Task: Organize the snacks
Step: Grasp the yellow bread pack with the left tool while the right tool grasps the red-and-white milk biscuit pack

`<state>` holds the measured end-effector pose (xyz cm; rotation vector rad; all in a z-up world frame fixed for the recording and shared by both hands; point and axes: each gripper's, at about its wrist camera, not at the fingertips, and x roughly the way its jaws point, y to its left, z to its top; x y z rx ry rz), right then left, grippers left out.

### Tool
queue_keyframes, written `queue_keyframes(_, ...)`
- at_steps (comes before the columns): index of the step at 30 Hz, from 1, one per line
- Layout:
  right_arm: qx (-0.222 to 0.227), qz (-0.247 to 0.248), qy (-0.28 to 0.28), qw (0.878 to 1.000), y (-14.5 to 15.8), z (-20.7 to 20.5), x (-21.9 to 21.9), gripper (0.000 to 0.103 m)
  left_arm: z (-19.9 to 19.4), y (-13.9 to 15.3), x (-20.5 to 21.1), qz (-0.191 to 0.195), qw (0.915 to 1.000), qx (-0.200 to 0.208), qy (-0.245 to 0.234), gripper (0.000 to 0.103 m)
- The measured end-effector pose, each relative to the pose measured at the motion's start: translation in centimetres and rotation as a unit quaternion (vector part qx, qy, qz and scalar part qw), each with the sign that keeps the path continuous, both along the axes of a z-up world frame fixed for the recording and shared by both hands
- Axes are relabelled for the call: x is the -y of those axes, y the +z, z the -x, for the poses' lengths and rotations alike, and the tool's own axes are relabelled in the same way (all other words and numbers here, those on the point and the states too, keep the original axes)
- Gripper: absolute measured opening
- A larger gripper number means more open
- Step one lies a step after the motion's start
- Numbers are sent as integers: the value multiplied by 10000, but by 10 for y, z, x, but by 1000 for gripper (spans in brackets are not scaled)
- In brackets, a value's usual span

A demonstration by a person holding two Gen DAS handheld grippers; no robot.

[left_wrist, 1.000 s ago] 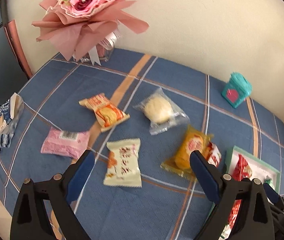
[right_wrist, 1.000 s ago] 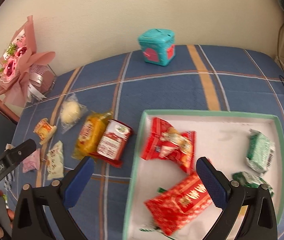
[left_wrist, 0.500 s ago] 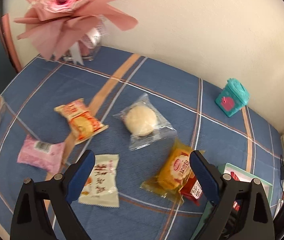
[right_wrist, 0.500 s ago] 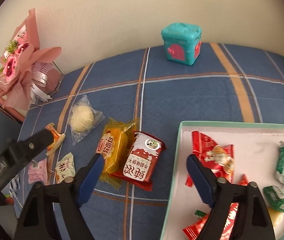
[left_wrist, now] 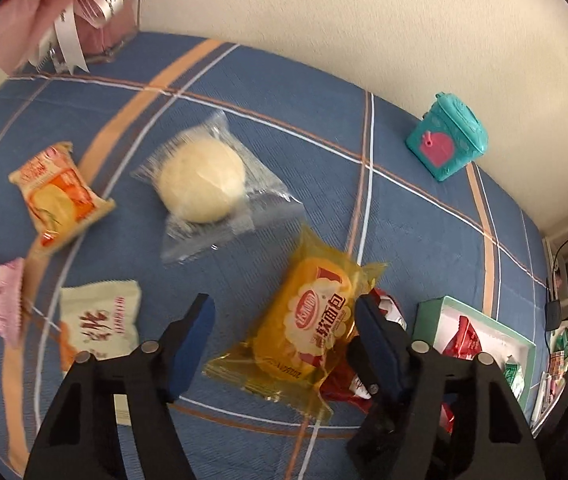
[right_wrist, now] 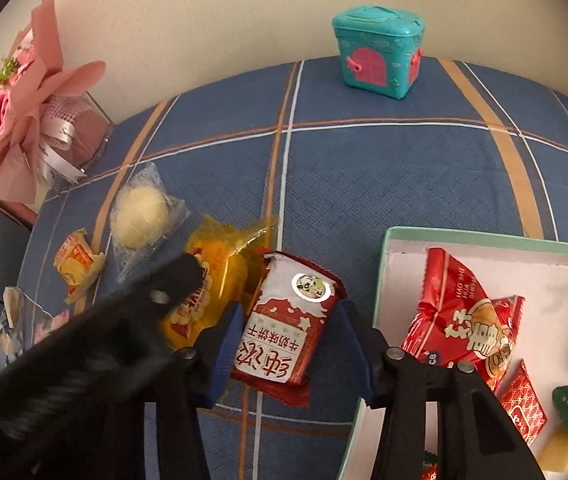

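Your left claw has just been closing and now straddles the yellow cake pack: the right pad looks to touch the pack's edge, while the left pad stands clear with cloth showing in the gap, so the jaws are apart and not yet gripping. Your right claw has also just been closing around the red biscuit pack. Its pads sit just beside the pack's 2 long edges; pressing contact is not clear, so count it as not yet clamped.

The risks come from crowding. The 2 packs overlap, red lying against yellow's edge just right of your left claw, so lifting either may drag the other across the blue plaid cloth. Your 2 claws are also nearly touching and could knock together. Both wrappers are slick and puffy; a shallow pinch on the film alone could slip.

The tray lies just right of your right claw, already holding red and green packs. 4 more snacks wait left of and beyond your left claw.
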<state>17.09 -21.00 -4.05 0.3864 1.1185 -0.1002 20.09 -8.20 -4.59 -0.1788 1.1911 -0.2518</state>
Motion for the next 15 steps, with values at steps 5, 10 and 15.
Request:
queue_keyframes(5,-23,11,62,10000,-4,1,-4,49,0,-7,3,69,9999,-93,-9,72)
queue_keyframes(10,-168,275,208,9993,-12,-3,-12,46,-1,-22,3,6,9996,-278,74,64)
queue_keyframes(15,-156,277,195,9993,-13,-3,-12,45,-1,-22,0,36,9995,-272,140,54)
